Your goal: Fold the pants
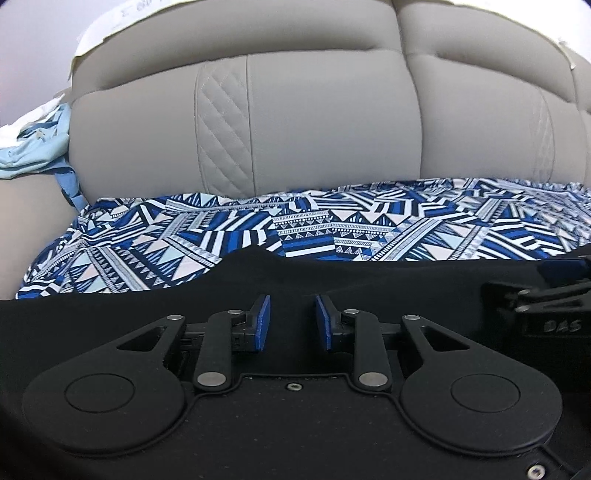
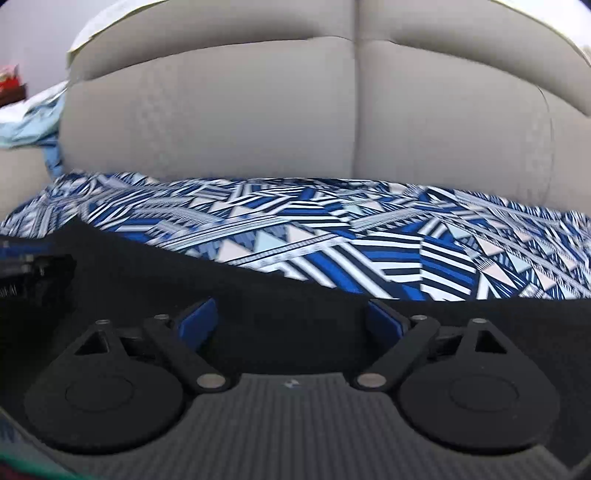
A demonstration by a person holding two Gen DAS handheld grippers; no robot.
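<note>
Black pants (image 1: 258, 280) lie across the near part of a sofa seat, on top of a blue-and-white geometric patterned cloth (image 1: 332, 229). My left gripper (image 1: 292, 319) hovers over the black fabric with its blue pads a small gap apart, nothing between them. My right gripper (image 2: 291, 325) is wide open over the black pants (image 2: 258, 295), just short of the patterned cloth (image 2: 332, 236). The right gripper also shows at the right edge of the left wrist view (image 1: 554, 291). The left gripper shows at the left edge of the right wrist view (image 2: 26, 266).
A beige leather sofa backrest (image 1: 314, 122) rises right behind the cloth. Light blue and white garments (image 1: 33, 147) are piled at the far left on the sofa arm. Paper sheets (image 1: 110, 22) lie on top of the backrest.
</note>
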